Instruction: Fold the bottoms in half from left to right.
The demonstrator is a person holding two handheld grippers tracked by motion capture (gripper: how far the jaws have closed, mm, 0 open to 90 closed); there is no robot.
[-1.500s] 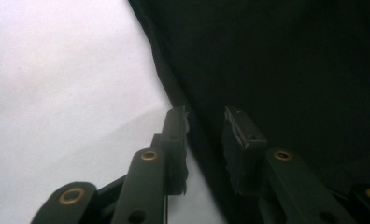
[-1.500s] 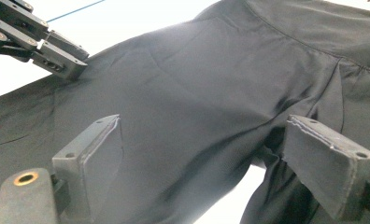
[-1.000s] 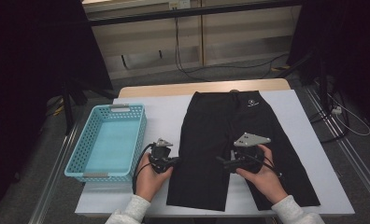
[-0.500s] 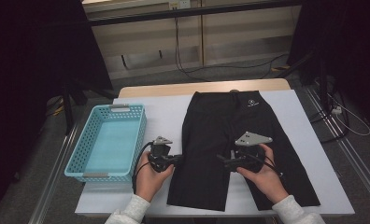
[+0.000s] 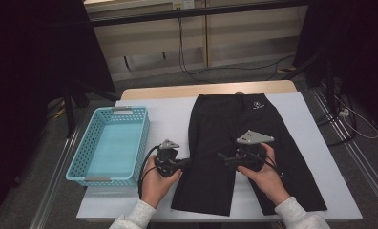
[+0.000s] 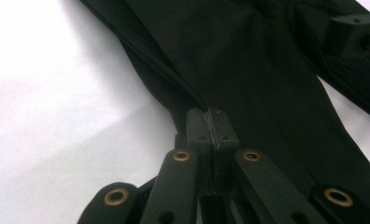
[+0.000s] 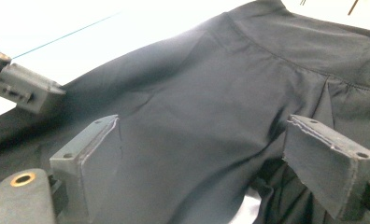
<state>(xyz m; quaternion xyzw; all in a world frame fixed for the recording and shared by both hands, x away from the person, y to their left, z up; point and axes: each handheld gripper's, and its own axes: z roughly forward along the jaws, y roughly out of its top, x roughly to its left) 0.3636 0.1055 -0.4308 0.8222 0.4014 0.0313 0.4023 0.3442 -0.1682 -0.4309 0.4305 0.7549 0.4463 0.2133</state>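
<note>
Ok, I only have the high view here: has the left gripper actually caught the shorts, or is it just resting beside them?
Observer: Caught. In the left gripper view the left gripper is shut, and a raised fold at the edge of the shorts runs into its pads.
Operator: And the right one, closed too?
Observer: No. In the right gripper view the right gripper stands wide open; the fabric lies between its jaws and neither one presses on it.
Operator: Is the cloth under it flat?
Observer: Mostly smooth, with a few shallow creases.
</note>
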